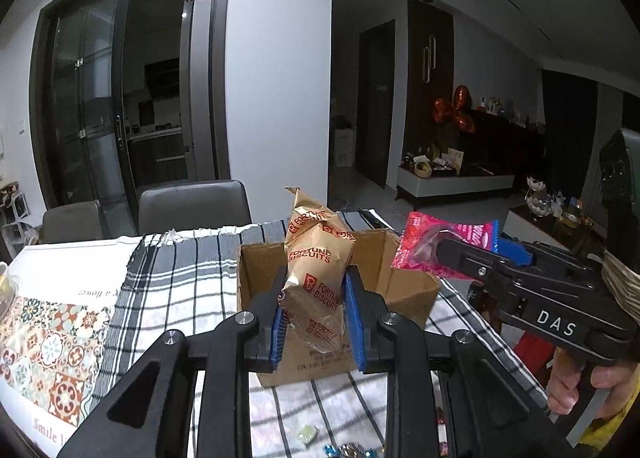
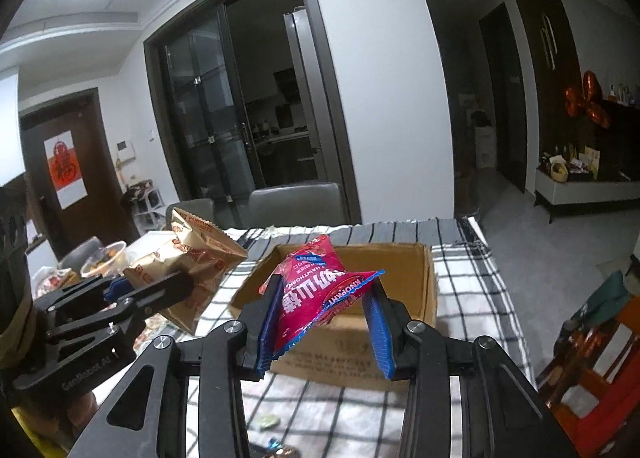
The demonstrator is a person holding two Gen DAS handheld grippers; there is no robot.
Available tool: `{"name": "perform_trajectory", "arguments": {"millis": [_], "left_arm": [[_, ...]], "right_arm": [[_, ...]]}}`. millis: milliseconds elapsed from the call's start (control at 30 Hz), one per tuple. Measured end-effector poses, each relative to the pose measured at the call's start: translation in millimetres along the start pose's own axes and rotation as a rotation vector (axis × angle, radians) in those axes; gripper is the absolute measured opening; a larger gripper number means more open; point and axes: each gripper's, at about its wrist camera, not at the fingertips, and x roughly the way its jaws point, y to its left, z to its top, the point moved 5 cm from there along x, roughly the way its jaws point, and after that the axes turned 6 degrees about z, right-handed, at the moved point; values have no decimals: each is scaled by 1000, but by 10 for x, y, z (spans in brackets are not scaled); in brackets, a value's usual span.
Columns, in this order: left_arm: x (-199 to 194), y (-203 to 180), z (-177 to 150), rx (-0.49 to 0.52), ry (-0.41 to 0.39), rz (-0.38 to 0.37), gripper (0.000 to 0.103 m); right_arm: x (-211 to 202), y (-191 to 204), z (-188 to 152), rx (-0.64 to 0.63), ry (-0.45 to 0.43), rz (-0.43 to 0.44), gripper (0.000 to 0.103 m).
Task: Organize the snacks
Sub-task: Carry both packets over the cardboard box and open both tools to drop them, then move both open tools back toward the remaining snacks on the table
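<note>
My left gripper (image 1: 316,314) is shut on a tan Fortune Biscuits bag (image 1: 318,266) and holds it upright over the open cardboard box (image 1: 412,294). My right gripper (image 2: 324,322) is shut on a pink-red hawthorn snack packet (image 2: 316,294), held above the box's near wall (image 2: 344,354). In the left wrist view the right gripper (image 1: 436,254) comes in from the right with the pink packet (image 1: 424,242) over the box's right rim. In the right wrist view the left gripper (image 2: 176,290) holds the tan bag (image 2: 192,254) left of the box.
The box stands on a black-and-white checked cloth (image 1: 180,282) over the table. A patterned tile mat (image 1: 52,338) lies at the left. Small wrapped candies (image 1: 344,448) lie near the front edge. Grey chairs (image 1: 192,206) stand behind the table. A bowl (image 2: 106,258) sits far left.
</note>
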Motion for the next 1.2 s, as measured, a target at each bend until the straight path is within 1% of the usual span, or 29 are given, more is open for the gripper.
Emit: {"name": "perform_trajectory", "arguments": {"millis": [167,500,567,600,633,667,700,800,900,1000,1067,1200], "left_arm": [[283,10,56,-2,40,-19,26],[796,34,102,-7,108,-13,27],[897,29,95,2,130,-12,29],[926,29,99,6,135,-9,33],[941,33,97,7,139,-5,40],[938,40,92,4,138,0,43],[921,59,83,-1,135,9,49],[839,64,88,-3,122,17,51],[667,73,74,1,96,36,64],[452,61,45,20,67,63,67],[306,57,32,21,50,78,70],[-3,19,-30,43,2,117,71]], "right_arm": [[186,-90,105,-14,24,-9,41],[614,-307,137,-12,81,-32,41],[690,-340,130,-10,94,-47,41],[720,-348,133,-5,96,-51,42],[743,-370,128,1,105,-53,45],[757,-382,128,8,113,-57,56],[754,-404,122,18,113,-68,64],[712,-423,103,15,110,-90,65],[581,-404,65,5,96,-107,65],[394,-347,13,-9,78,-123,65],[281,-305,-27,-11,72,-122,65],[38,-171,-92,-10,54,-94,65]]}}
